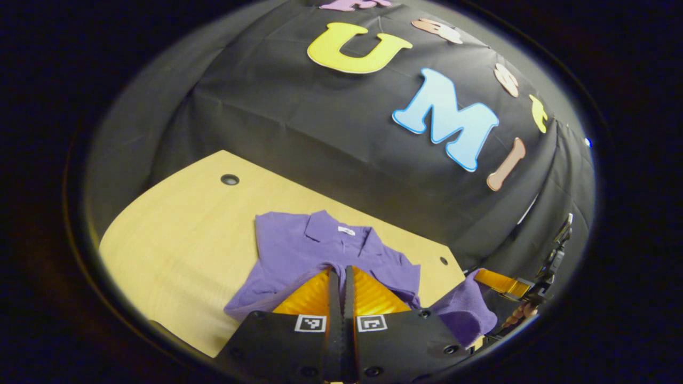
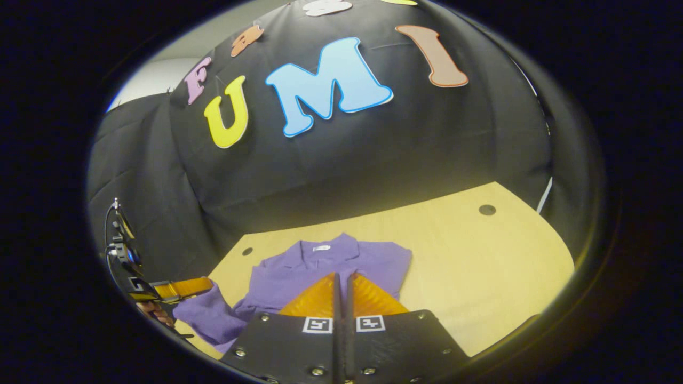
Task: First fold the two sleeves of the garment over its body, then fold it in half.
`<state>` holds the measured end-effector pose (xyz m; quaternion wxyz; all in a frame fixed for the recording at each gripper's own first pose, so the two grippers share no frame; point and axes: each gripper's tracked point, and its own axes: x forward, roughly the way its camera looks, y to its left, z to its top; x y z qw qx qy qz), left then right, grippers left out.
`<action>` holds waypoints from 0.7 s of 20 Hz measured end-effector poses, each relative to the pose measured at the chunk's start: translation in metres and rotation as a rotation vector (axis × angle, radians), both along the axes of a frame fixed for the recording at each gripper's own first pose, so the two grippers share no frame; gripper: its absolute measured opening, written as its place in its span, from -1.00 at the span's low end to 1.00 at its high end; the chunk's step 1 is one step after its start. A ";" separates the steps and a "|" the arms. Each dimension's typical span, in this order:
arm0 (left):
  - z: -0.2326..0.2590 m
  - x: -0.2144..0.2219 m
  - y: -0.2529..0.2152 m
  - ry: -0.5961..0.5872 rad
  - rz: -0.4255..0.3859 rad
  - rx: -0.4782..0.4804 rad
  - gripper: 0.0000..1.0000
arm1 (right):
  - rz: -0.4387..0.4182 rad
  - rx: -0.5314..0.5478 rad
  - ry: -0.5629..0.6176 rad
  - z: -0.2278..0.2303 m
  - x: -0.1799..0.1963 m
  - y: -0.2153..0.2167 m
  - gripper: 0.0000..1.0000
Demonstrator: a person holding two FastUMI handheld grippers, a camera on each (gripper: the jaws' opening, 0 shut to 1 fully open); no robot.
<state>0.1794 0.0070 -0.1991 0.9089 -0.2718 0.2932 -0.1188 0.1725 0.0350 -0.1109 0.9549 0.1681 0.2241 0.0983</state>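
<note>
A purple polo shirt (image 1: 299,245) lies collar-up on the wooden table (image 1: 176,240), its collar end flat by the back wall. In the left gripper view my left gripper (image 1: 341,271) is shut, with the shirt's near edge bunched at its tips. Off to the right, my right gripper (image 1: 477,274) holds a raised flap of the same fabric. The right gripper view has the shirt (image 2: 341,261) ahead and my right gripper (image 2: 342,277) shut at its near edge. My left gripper (image 2: 212,286) stands at the left there, with purple cloth hanging from it.
The table (image 2: 480,256) has a round hole (image 1: 230,179) near its far left corner and another hole (image 2: 486,209) at the far right. Black cloth walls close in behind. A hand (image 2: 155,312) grips the left tool.
</note>
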 end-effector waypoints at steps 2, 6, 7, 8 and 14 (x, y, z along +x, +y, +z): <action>0.000 0.029 -0.001 -0.019 0.021 0.020 -0.87 | 0.004 0.000 -0.020 0.003 0.026 -0.004 -0.97; 0.002 0.090 0.001 -0.071 0.060 0.061 -0.87 | 0.013 0.000 -0.030 -0.003 0.075 -0.009 -0.97; -0.001 0.104 -0.001 -0.072 0.060 0.076 -0.87 | 0.012 -0.001 -0.031 -0.006 0.089 -0.011 -0.97; -0.005 0.115 -0.003 -0.072 0.062 0.092 -0.87 | 0.010 -0.002 -0.028 -0.009 0.102 -0.013 -0.97; -0.037 0.164 0.010 -0.051 0.117 0.160 -0.87 | -0.005 -0.001 0.013 -0.038 0.166 -0.026 -0.98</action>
